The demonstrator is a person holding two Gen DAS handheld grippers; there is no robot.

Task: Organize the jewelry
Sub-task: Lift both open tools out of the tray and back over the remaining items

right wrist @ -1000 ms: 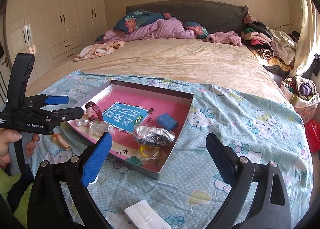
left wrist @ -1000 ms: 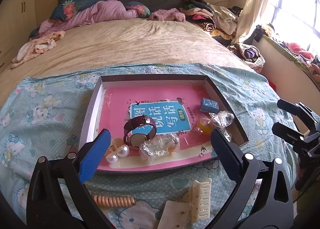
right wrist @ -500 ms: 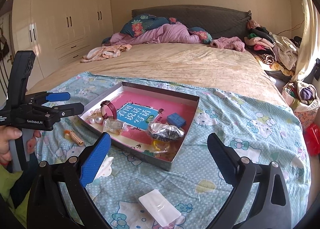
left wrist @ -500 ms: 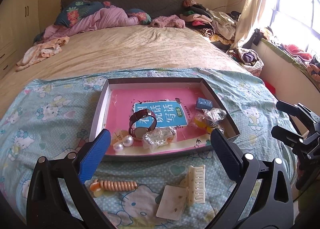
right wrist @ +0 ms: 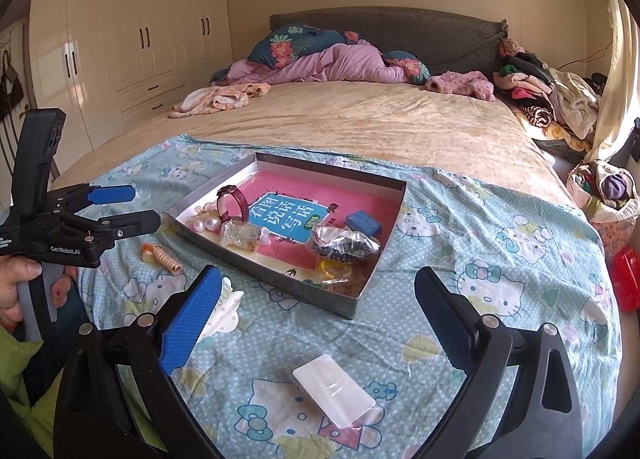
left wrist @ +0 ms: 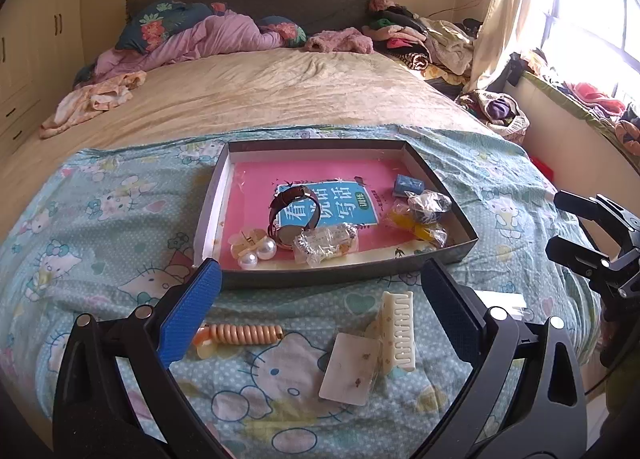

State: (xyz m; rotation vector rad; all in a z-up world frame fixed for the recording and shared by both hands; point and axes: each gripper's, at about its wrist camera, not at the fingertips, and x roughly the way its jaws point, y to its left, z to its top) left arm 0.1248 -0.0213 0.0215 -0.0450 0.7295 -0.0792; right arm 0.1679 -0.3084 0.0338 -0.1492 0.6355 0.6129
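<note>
A shallow grey box point(left wrist: 344, 278) with a pink lining lies on the Hello Kitty sheet. It holds a dark red watch point(left wrist: 294, 211), pearl earrings point(left wrist: 256, 253), bagged jewelry point(left wrist: 324, 241), a blue case point(left wrist: 407, 185) and a dark bagged piece point(left wrist: 428, 205). In front of the box lie an orange coil hair tie point(left wrist: 240, 335), a cream hair claw point(left wrist: 396, 329) and an earring card point(left wrist: 350, 367). My left gripper point(left wrist: 320, 319) is open above these. My right gripper point(right wrist: 316, 319) is open above a white bagged card point(right wrist: 334, 389).
The box also shows in the right wrist view point(right wrist: 280, 267), with the left gripper point(right wrist: 124, 207) beside it. Rumpled bedding point(left wrist: 208, 35) and clothes point(left wrist: 424, 35) lie at the bed's far end. A wardrobe point(right wrist: 120, 39) stands on the left.
Both grippers have pulled back and up from the box, so the hair tie, claw and cards in front of it come into fuller view. Both stay open and empty.
</note>
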